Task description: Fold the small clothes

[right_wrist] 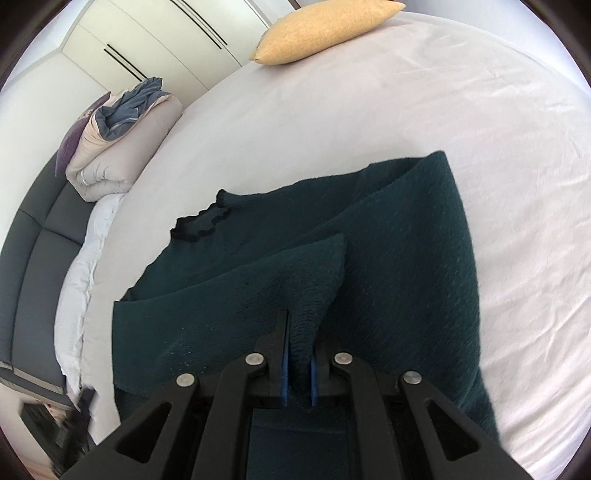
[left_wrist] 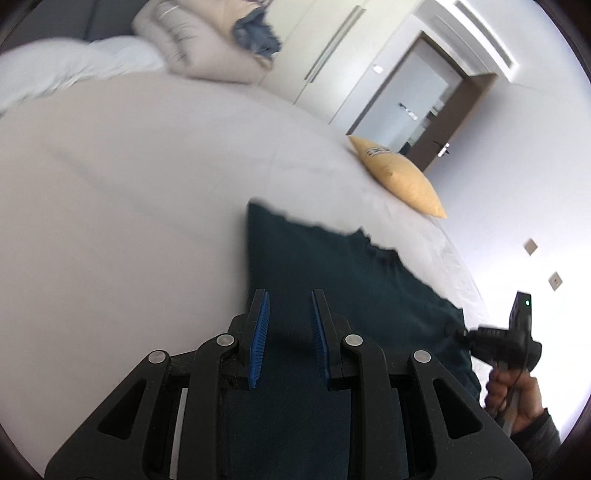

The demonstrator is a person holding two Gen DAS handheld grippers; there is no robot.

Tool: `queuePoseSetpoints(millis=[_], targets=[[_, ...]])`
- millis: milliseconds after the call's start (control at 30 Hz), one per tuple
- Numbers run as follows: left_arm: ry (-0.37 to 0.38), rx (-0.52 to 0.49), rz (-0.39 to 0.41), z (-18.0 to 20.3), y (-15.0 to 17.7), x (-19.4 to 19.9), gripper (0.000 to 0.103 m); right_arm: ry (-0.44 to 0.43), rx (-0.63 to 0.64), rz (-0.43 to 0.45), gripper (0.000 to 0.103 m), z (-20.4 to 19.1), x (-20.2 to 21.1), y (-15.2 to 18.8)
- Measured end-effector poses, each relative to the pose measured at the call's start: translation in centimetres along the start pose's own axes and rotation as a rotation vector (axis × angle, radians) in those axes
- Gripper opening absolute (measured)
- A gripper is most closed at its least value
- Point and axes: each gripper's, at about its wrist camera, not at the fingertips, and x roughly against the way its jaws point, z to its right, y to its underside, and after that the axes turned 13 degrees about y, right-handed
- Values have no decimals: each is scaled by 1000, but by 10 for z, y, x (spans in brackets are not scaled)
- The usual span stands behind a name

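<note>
Dark green sweater on bed: right hand-held gripper clamped on its fold; left hand-held gripper apart above it.

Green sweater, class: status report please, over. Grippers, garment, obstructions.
Left gripper open above the green sweater, holding nothing. Right gripper shut on a raised fold of it. Sweater part-folded on the bed. Yellow pillow far off, nothing blocking.

Ahead of my left gripper, its jaws apart over the dark green sweater, bare sheet runs clear to the folded duvet far ahead. A yellow cushion blocks the far right edge. My right gripper pinches a sweater fold; open sheet lies right of its jaws.
</note>
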Motion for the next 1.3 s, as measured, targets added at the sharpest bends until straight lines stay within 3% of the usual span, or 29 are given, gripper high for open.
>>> queuePoseSetpoints(millis=[233, 433, 533, 700, 933, 1167, 1233, 1267, 1300], targets=[[-53, -158, -118, 24, -53, -76, 22, 38, 45, -4, 9, 1, -8, -6], [-169, -206, -297, 12, -25, -131, 22, 26, 44, 6, 9, 6, -9, -4], [-172, -235, -259, 7, -10, -130, 22, 15, 38, 10, 8, 10, -9, 0], [-179, -266, -286, 11, -8, -125, 22, -29, -21, 19, 11, 25, -3, 6], [-185, -282, -309, 11, 6, -116, 22, 24, -11, 11, 14, 24, 8, 25], [-174, -282, -330, 8, 8, -114, 22, 93, -75, 25, 9, 41, 19, 26], [-170, -280, -328, 7, 9, -113, 21, 188, -105, 55, 7, 45, 32, 27], [-171, -278, -326, 7, 10, -114, 21, 202, -112, 87, 9, 45, 40, 26], [-173, -276, -324, 6, 10, -115, 21, 158, -123, 134, 9, 41, 50, 24]])
